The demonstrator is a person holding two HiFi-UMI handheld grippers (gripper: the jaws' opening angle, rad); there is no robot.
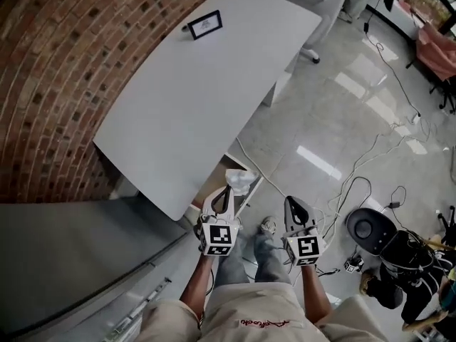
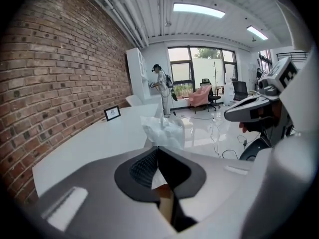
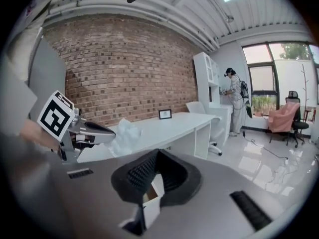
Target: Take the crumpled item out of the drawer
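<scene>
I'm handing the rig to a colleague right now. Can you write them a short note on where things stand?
Left gripper: shut on the crumpled item, held up at about the height of the desk.
Right gripper: shut, empty, beside the left one.
Drawer: open, under the desk's near edge.
Done: the item is out of the drawer.
Left: probably set the item down, perhaps on the desk. The drawer is not yet closed.
</scene>
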